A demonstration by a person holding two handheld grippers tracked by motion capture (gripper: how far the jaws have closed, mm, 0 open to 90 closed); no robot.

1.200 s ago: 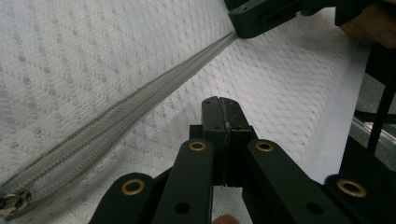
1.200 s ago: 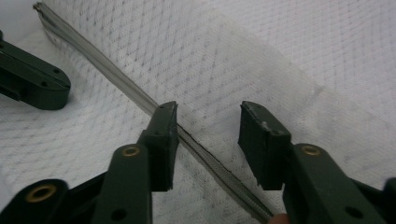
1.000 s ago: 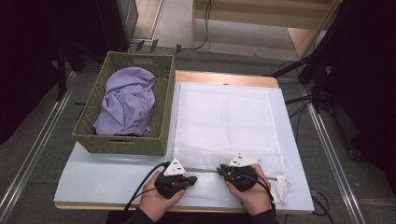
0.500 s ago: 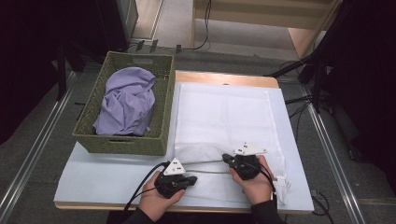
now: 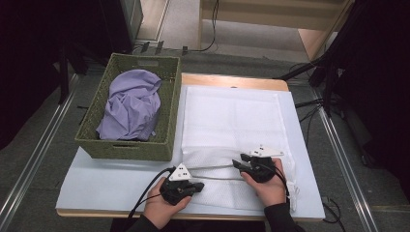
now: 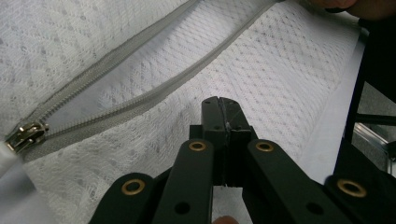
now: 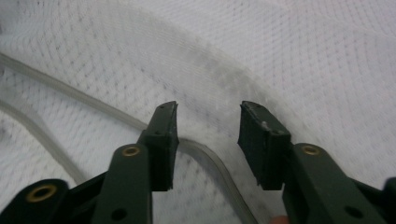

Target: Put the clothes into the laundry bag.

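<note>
A white mesh bag [image 5: 232, 121] lies flat on the table, its zipper [image 5: 212, 166] open along the near end. In the left gripper view the metal zipper pull [image 6: 25, 133] sits at the left end of the parted teeth. My left gripper [image 5: 198, 185] rests on the bag's near left part with its jaws [image 6: 222, 100] pressed together; whether mesh is pinched I cannot tell. My right gripper [image 5: 237, 164] lies over the zipper's right part. Its jaws [image 7: 208, 116] have just been opening and stand apart above the mesh [image 7: 280, 46], with nothing pressed between them.
A green woven basket [image 5: 121, 150] stands at the table's left and holds a crumpled lilac cloth [image 5: 133, 104]. The light blue table cover [image 5: 96, 179] shows bare in front of the basket. Cables and dark stands crowd the floor at the right.
My right gripper has moved to the right and slightly away from the person, away from the left one, and its jaws have parted. The left gripper has stayed put.
</note>
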